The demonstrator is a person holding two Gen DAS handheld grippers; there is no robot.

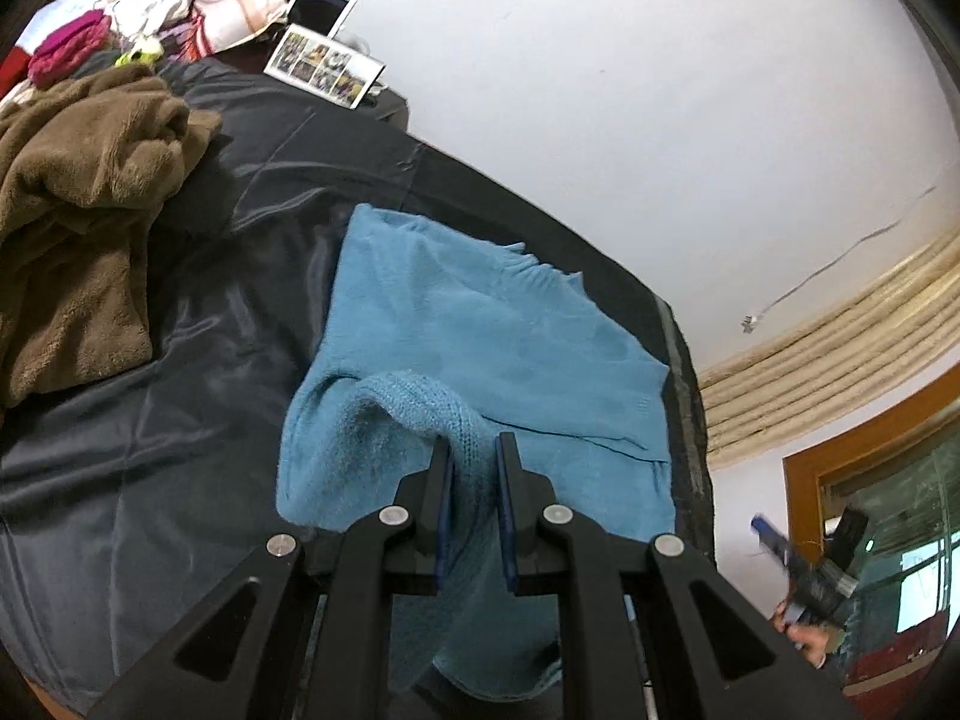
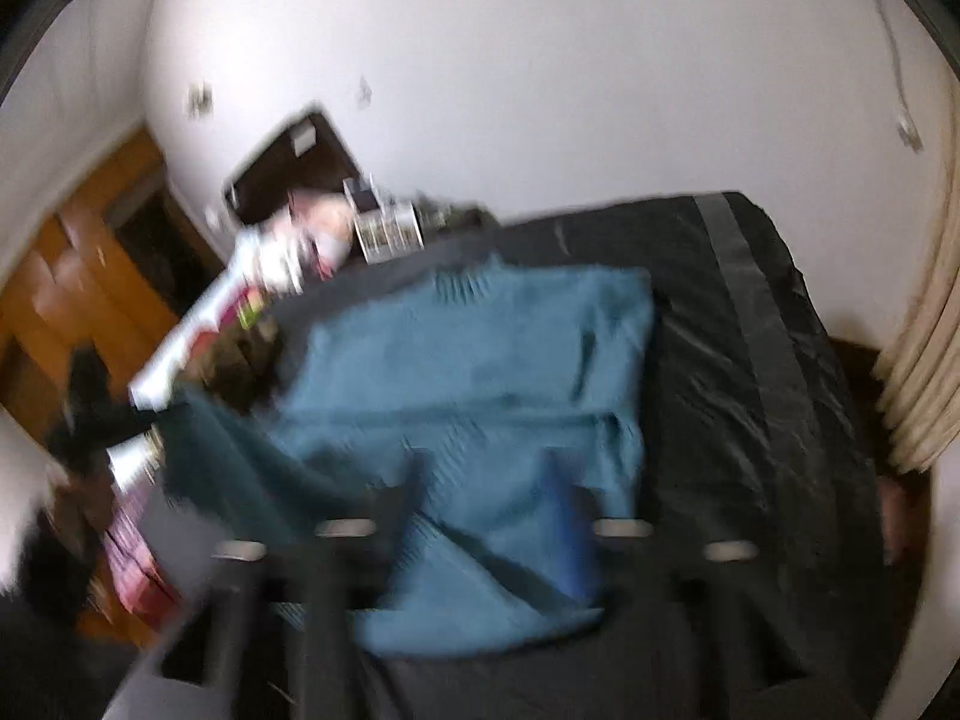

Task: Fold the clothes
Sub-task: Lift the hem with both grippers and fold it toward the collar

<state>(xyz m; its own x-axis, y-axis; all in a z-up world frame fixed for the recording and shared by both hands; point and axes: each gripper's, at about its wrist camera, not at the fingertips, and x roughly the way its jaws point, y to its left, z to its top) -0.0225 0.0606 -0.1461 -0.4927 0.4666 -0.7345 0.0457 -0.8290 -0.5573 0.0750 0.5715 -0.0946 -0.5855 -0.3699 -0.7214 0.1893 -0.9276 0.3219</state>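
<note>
Home bedroom: bed (image 1: 180,312), curtain (image 1: 840,348)

Right wrist view is motion-blurred; the blue sweater's (image 2: 480,372) lower edge is hidden.

Left gripper (image 1: 474,468) is angled downward, its two black fingers (image 1: 433,498) drawn close, pinching a fold of blue sweater (image 1: 420,414) that rises between the blue pads. Right gripper (image 2: 486,480) is badly blurred, also tilted down, jaws spread wide with nothing pressed between them. In the left wrist view, off to the lower right, a hand (image 1: 807,639) grips that right tool.
</note>
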